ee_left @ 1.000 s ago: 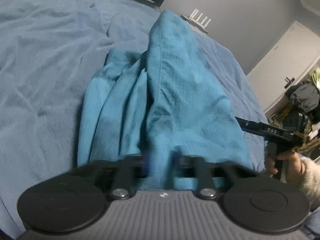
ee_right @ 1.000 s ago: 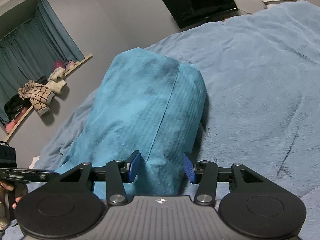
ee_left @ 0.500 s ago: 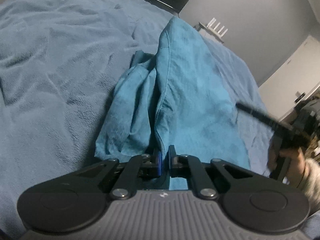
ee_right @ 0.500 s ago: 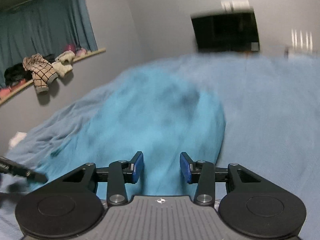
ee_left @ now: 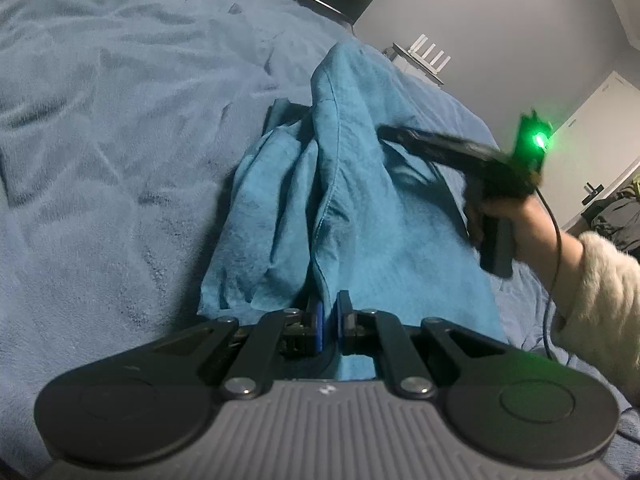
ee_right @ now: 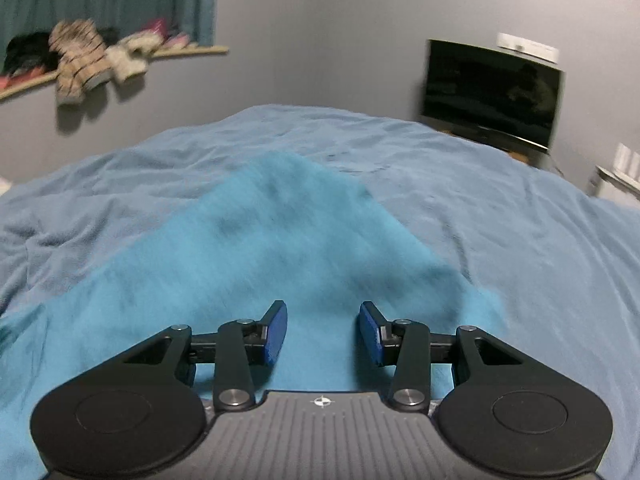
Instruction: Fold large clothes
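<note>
A teal garment (ee_left: 360, 208) lies bunched lengthwise on the blue bedspread (ee_left: 100, 140). My left gripper (ee_left: 329, 322) is shut on the garment's near edge, with a fold of cloth pinched between the blue pads. In the right wrist view the garment (ee_right: 260, 248) spreads out below and ahead of my right gripper (ee_right: 322, 330), which is open and empty above the cloth. The right gripper also shows in the left wrist view (ee_left: 440, 144), held in a hand over the garment's right side.
The blue bedspread (ee_right: 500, 232) covers the bed all around. A dark TV (ee_right: 490, 92) and a white router (ee_left: 424, 58) stand at the far wall. A shelf with clothes (ee_right: 80, 60) hangs on the left wall. A door (ee_left: 600, 152) is at the right.
My left gripper has closed on the garment's near edge. My right gripper has stayed open and swung left over the garment, now pointing across it.
</note>
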Tool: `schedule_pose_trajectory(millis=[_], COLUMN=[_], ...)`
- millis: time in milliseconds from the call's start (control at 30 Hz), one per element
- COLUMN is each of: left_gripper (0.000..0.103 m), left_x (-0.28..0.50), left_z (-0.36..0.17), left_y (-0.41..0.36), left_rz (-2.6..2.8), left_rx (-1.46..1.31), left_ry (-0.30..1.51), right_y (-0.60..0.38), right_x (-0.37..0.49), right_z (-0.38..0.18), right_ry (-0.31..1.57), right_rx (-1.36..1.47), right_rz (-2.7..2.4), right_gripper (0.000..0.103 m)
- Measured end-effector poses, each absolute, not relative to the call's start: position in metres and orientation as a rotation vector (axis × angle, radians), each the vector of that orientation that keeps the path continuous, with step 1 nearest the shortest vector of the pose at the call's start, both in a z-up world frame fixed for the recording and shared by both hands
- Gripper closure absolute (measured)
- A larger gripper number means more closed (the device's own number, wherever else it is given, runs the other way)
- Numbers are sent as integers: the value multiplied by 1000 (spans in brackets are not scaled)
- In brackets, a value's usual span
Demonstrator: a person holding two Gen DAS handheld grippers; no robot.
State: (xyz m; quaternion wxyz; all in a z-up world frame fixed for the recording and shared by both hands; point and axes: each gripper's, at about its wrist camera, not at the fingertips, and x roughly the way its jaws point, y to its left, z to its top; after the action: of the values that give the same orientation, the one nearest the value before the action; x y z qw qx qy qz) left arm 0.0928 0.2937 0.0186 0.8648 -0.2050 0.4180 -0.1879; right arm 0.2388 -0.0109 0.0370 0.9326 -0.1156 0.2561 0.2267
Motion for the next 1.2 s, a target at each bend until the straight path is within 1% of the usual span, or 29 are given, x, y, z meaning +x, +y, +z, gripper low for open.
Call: schedule_pose_trajectory(millis=[67, 233, 433, 500, 567, 633, 700, 800, 867, 967, 1033, 1100, 1167, 1200], left_gripper=[100, 100, 100, 100, 100, 100, 100, 100, 100, 99, 99, 99, 99, 99], left_x=[95, 100, 102, 101, 98, 100, 99, 99, 100, 99, 98, 97, 98, 98], left_z=[14, 7, 6, 7, 9, 9, 10, 11, 11, 12, 12, 11, 10, 9], left_y=[295, 298, 296, 294, 293, 292, 292, 292, 291, 291, 292, 293, 293, 293], left_rz=[-385, -392, -380, -387, -387, -385, -383, -381, -379, -378, -376, -377, -376, -376], left_rx=[-423, -426, -389, -387, -381, -380, -378, -376, -376, -372, -374, -377, -377, -378], left_ry=[889, 904, 911, 912, 910, 911, 911, 914, 916, 916, 919, 920, 922, 925], right_y=[10, 56, 76, 70, 56, 39, 21, -2, -16, -44, -66, -95, -118, -127], right_x=[252, 285, 306, 302, 292, 276, 257, 241, 242, 253, 261, 271, 276, 276], right_z=[36, 35, 19, 24, 31, 39, 44, 44, 37, 32, 32, 32, 32, 33], right_ry=[550, 585, 608, 580, 548, 523, 505, 478, 486, 465, 450, 490, 524, 523], right_rx=[-285, -345, -348, -319, -262, -210, -188, -226, -264, -242, -190, -46, 65, 92], right_rz=[486, 518, 489, 495, 503, 501, 509, 471, 411, 314, 217, 189, 169, 149], right_gripper=[60, 61, 63, 62, 58, 51, 50, 50, 50, 49, 35, 26, 26, 28])
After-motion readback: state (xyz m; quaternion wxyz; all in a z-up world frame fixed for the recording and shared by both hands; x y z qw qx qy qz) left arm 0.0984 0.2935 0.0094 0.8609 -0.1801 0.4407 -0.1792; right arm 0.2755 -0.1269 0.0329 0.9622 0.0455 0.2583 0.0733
